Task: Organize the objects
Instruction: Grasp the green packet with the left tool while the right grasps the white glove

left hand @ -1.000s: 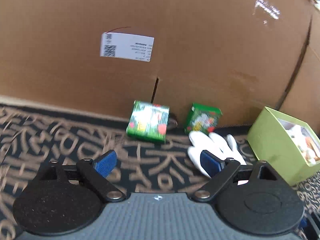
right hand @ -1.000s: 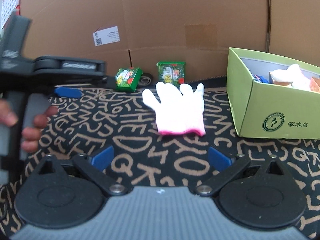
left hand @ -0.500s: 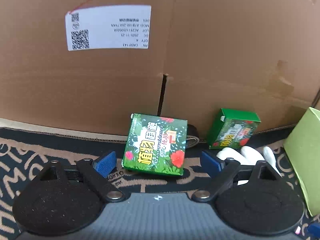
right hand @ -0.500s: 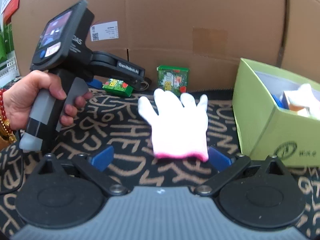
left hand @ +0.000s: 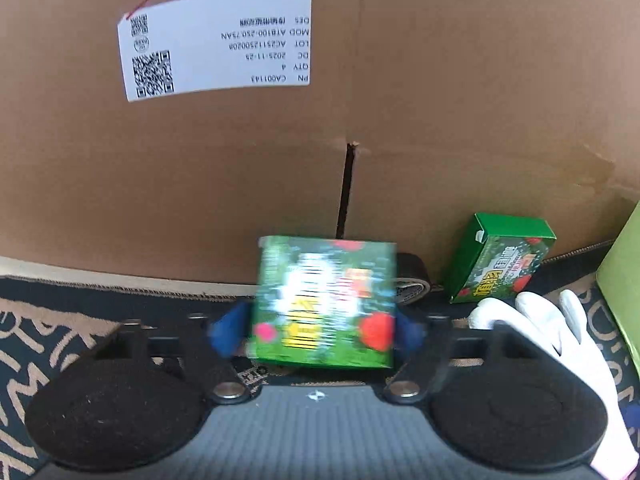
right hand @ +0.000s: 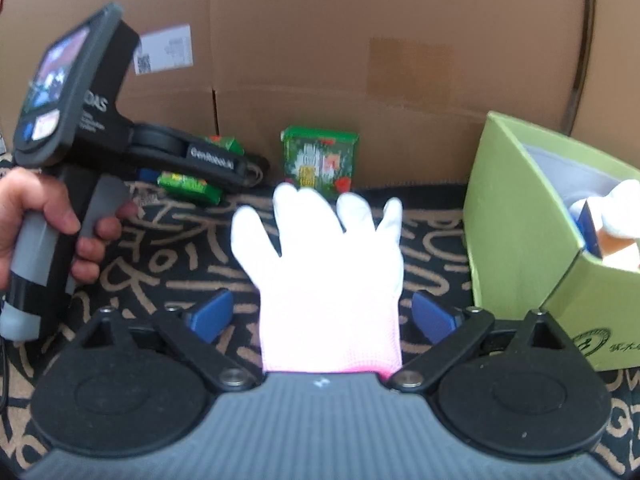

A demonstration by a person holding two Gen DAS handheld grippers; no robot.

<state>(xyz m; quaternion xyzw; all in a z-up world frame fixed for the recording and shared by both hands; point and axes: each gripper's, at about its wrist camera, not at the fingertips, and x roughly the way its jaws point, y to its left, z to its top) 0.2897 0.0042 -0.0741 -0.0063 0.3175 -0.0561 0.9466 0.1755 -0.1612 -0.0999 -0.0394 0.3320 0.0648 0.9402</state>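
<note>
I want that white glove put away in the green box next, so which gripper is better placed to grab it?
Right. The right gripper is open with the white glove lying between its fingers, and the green box stands just to its right. The left gripper is around a green carton.

- The left wrist view looks low and level along its fingers, very near the cardboard wall (left hand: 200, 168) at the mat's (left hand: 36, 340) far edge.
- The right wrist view sits farther back, facing the same wall across the mat.
- Both share the white glove (right hand: 320, 248), the upright green packet (right hand: 320, 160), and the lime box (right hand: 520, 220).
</note>
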